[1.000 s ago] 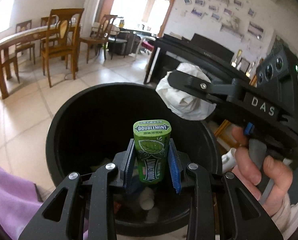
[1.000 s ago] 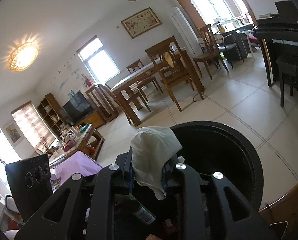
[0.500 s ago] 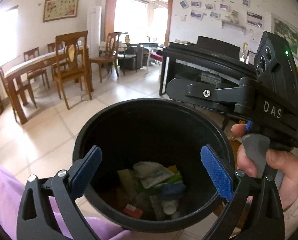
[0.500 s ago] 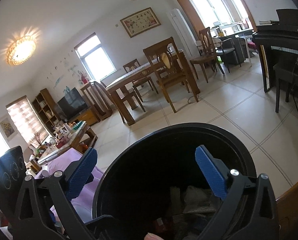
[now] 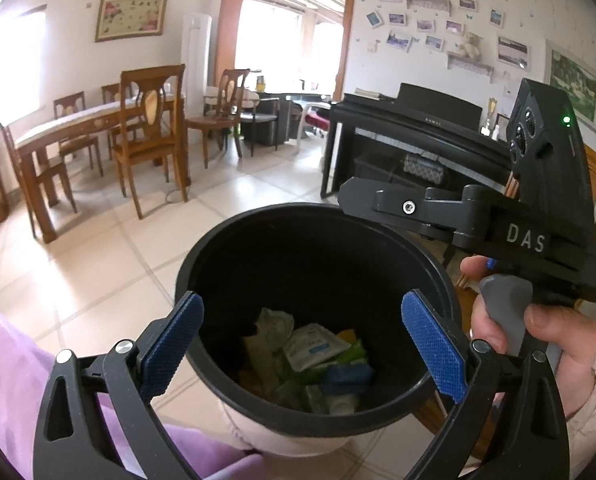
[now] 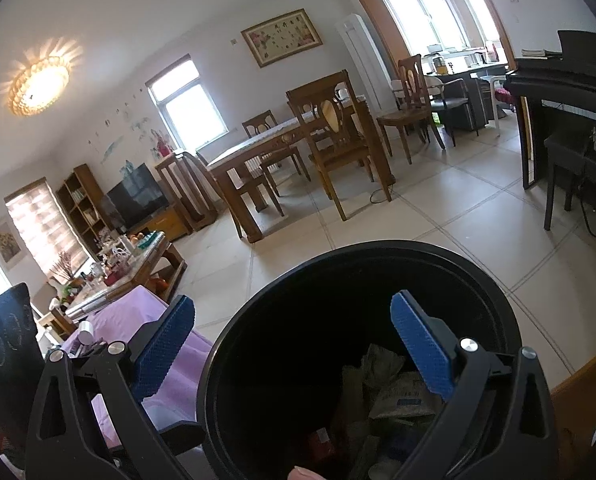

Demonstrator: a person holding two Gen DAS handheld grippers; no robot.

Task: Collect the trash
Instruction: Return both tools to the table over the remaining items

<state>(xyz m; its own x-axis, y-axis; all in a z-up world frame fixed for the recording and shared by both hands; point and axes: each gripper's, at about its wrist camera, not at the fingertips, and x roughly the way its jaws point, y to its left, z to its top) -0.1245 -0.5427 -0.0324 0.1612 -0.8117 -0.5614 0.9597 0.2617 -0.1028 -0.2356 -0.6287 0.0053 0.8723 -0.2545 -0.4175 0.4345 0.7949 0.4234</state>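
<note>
- Left claw [image 5: 302,344]: jaws have just been opening and now stand wide, nothing between the blue pads [image 5: 170,344]. It hangs over the near rim of the bin [image 5: 202,264].
- Right claw [image 6: 294,352]: jaws likewise just opened, wide, nothing gripped; blue pads [image 6: 422,348] straddle the bin [image 6: 234,344] mouth.
- Left view also shows the right claw's body from the side, marked "DAS", at the bin's right rim, with a hand [image 5: 538,332] on its grey trigger.
- Trash [image 5: 314,352]: lies loose on the bin bottom. A white sachet with blue print on top, crumpled paper behind it, green and yellow wrappers and a blue item beside it. Right view shows the same trash [image 6: 394,388], dim.
- Bin: black, round, open-topped, standing on the tiled floor [image 5: 98,264].
- Purple cloth [image 6: 138,328] just left of the bin.
- Further off: wooden table [image 6: 258,148] with chairs, well apart from the bin.
- Black piano [image 5: 410,136] behind the bin against the wall.
</note>
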